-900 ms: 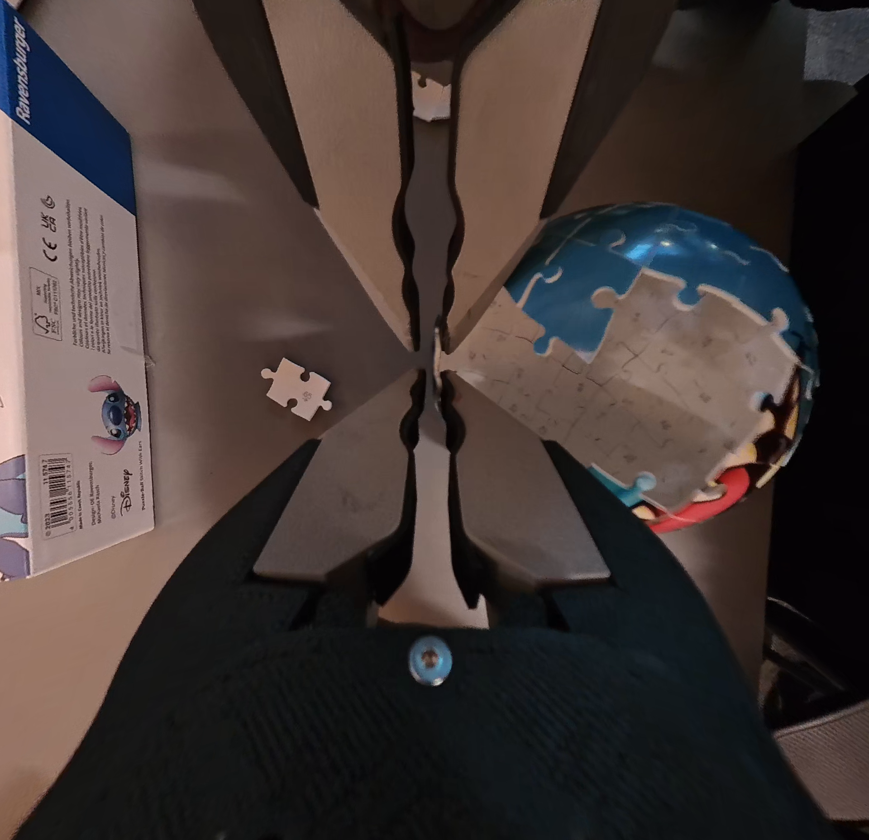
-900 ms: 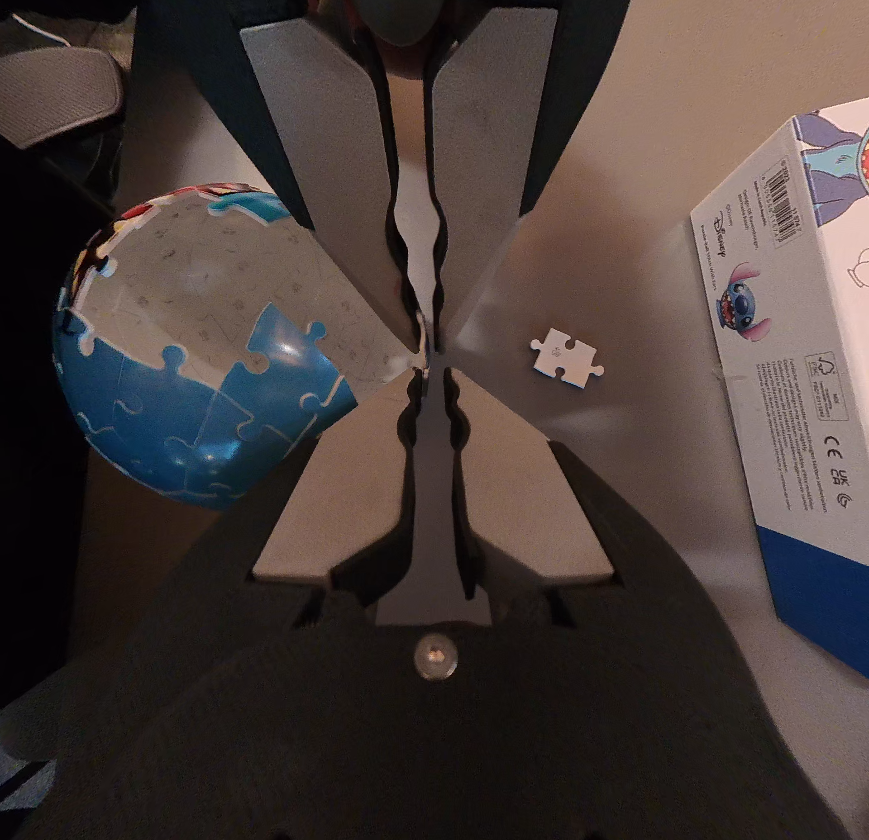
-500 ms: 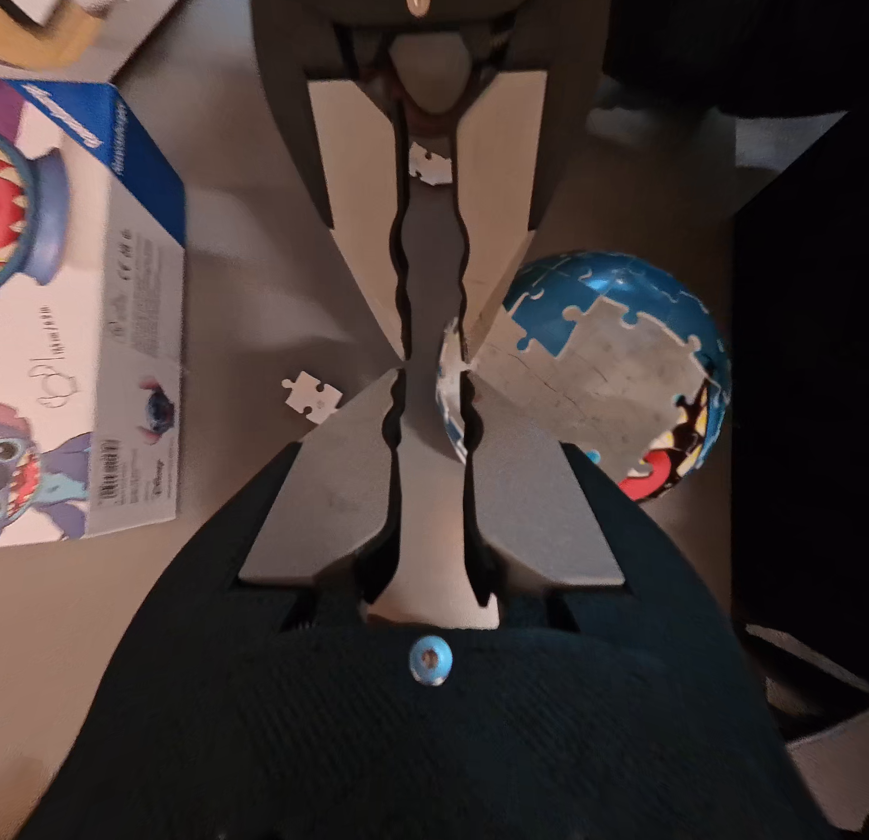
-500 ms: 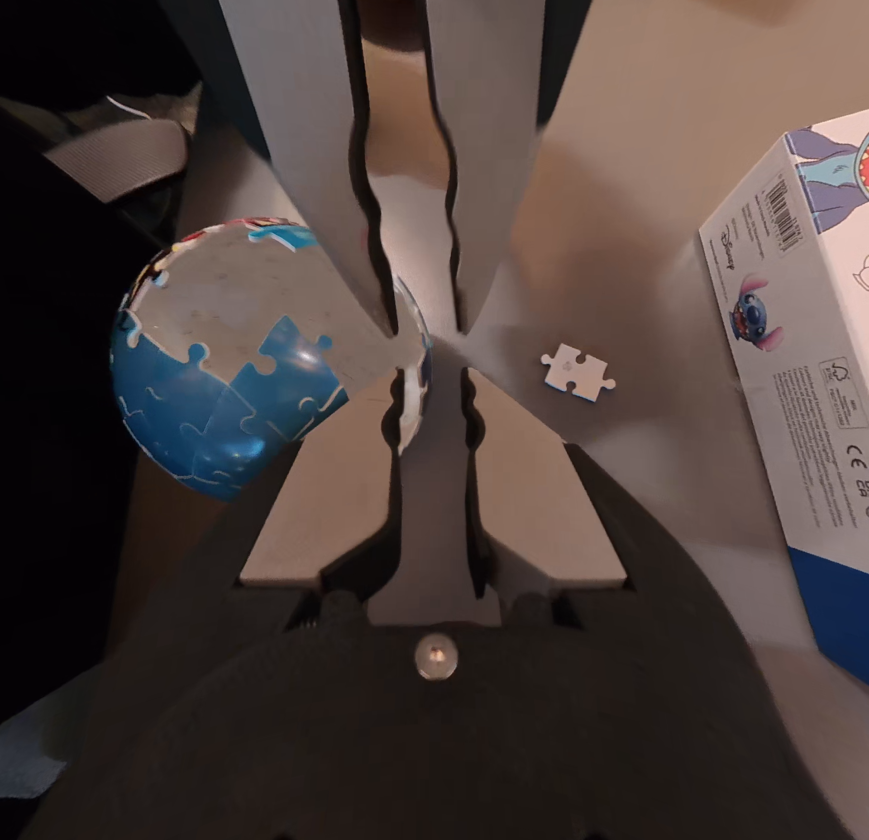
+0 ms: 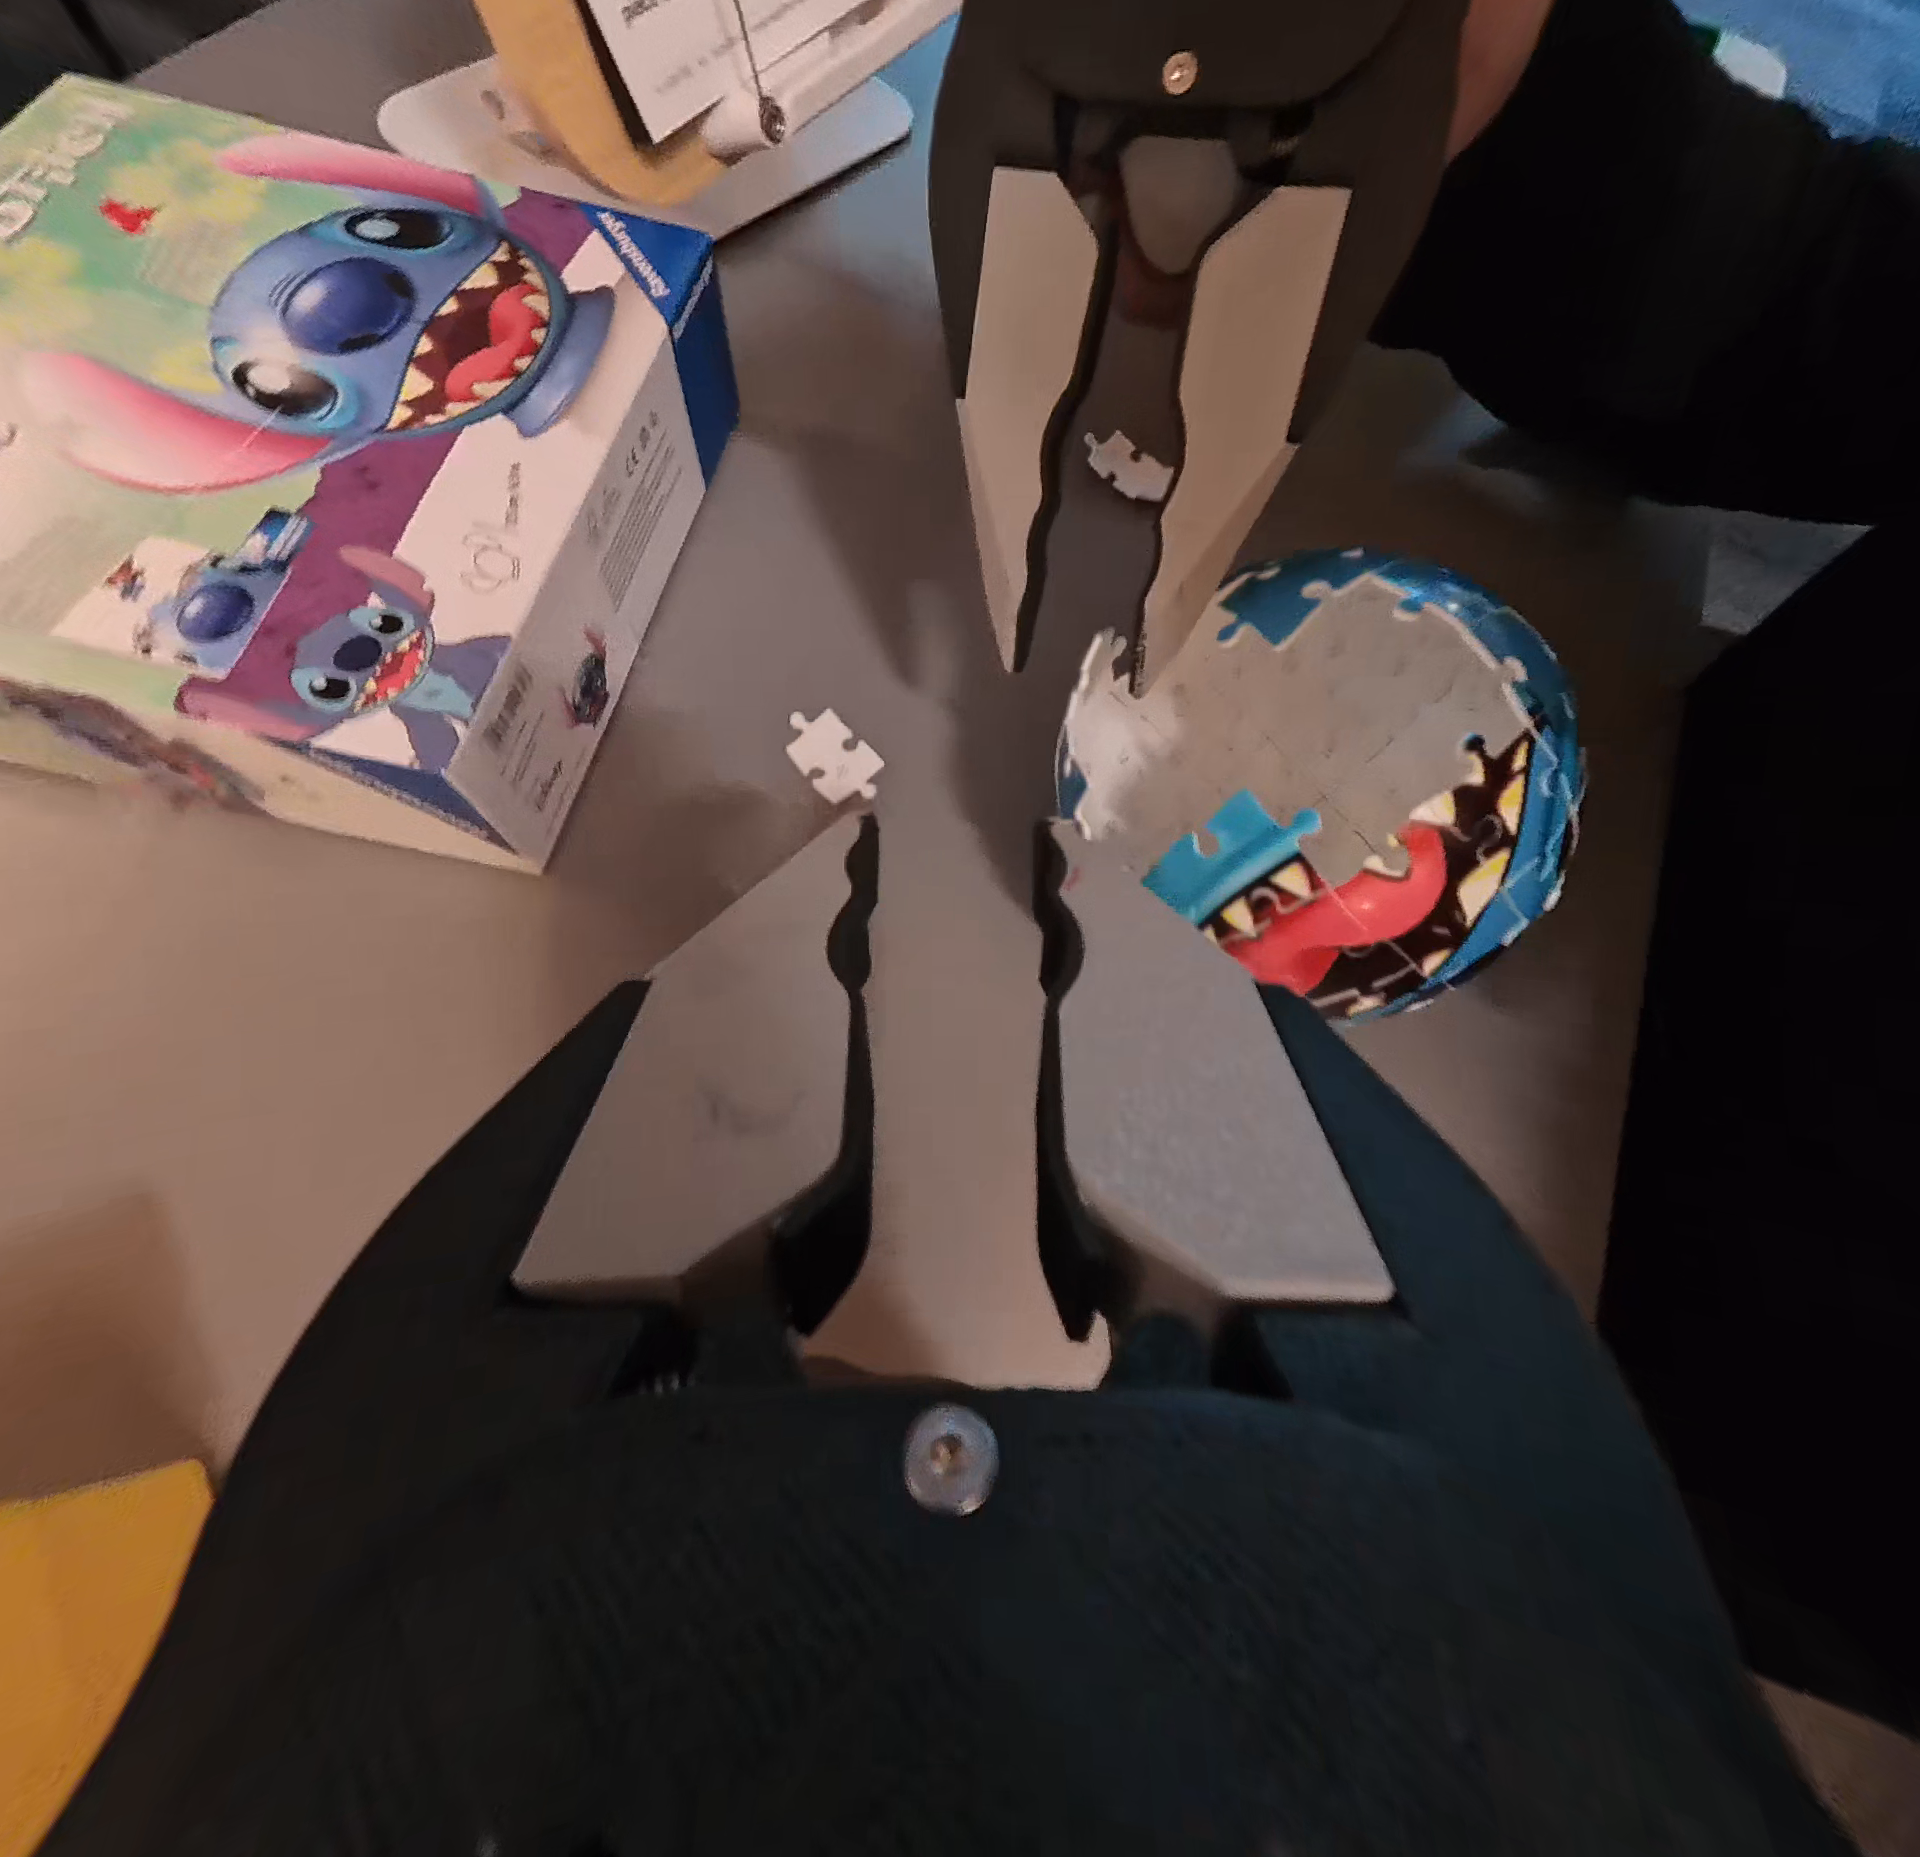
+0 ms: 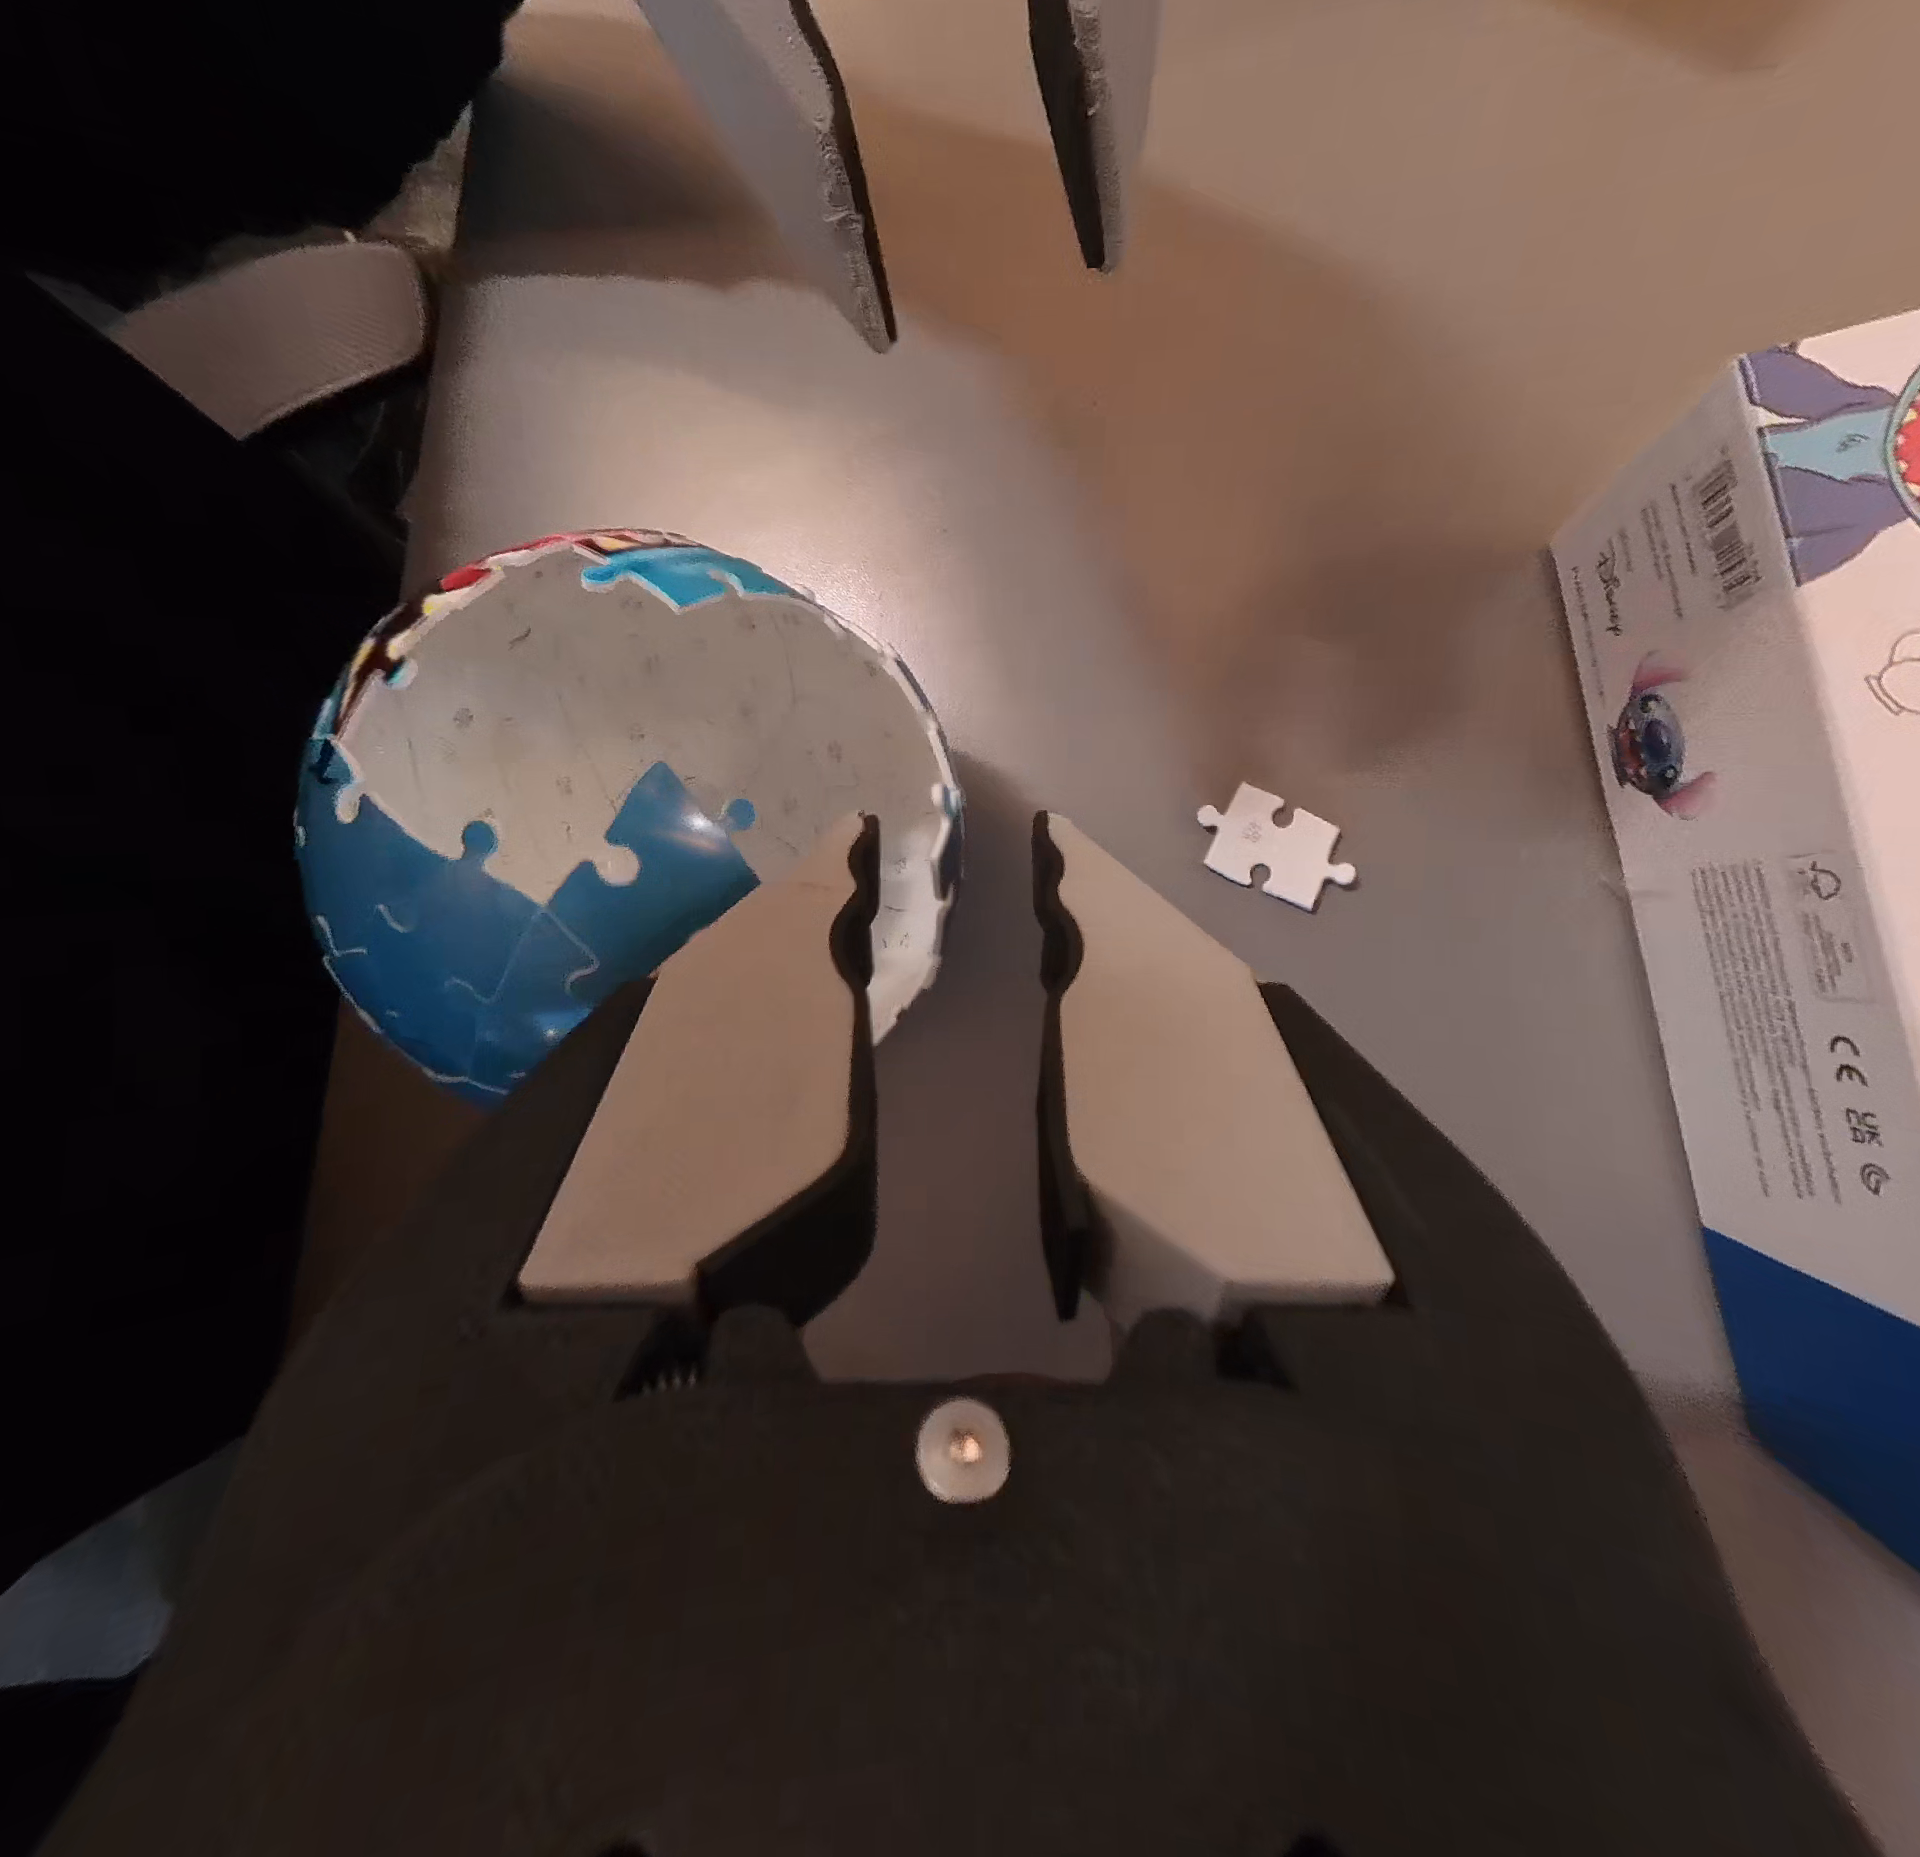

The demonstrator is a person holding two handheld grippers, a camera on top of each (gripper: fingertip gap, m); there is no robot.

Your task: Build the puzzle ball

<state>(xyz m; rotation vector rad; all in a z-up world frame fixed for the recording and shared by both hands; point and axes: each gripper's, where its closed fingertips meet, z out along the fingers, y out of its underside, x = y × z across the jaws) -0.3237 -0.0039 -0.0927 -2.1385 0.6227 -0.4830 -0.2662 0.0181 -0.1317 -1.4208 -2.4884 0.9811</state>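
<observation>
Daylight is seen between the fingers of both grippers, and nothing is held by either. The left gripper (image 5: 954, 836) is parted to a moderate gap; its right fingertip (image 5: 1051, 841) is placed just beside the rim of the puzzle ball (image 5: 1340, 768), though contact cannot be confirmed. The right gripper (image 6: 954, 831) is spread about as widely, and its left finger (image 6: 847, 872) is laid across the ball's (image 6: 540, 820) open edge in that view, so that part of the rim is covered; whether the shell is touched cannot be told.

The unfinished ball is rested on the grey table (image 5: 260, 1028), with its white inner surface turned upward and its blue, red and black printed pieces on the outside. One loose puzzle piece (image 5: 834, 758), white side up, is laid on the table between the ball and the puzzle box (image 5: 364, 457); in the right wrist view the same piece (image 6: 1273, 857) is found just right of the fingertips, apart from the box (image 6: 1787, 872).

A second white piece (image 5: 1127, 465) is glimpsed between the far gripper's fingers in the left wrist view, and whether it lies on the table behind them is unclear. The far gripper is cut off at the top of the right wrist view. A card stand at the upper edge is blurred, and the dark area beside the ball cannot be made out.
</observation>
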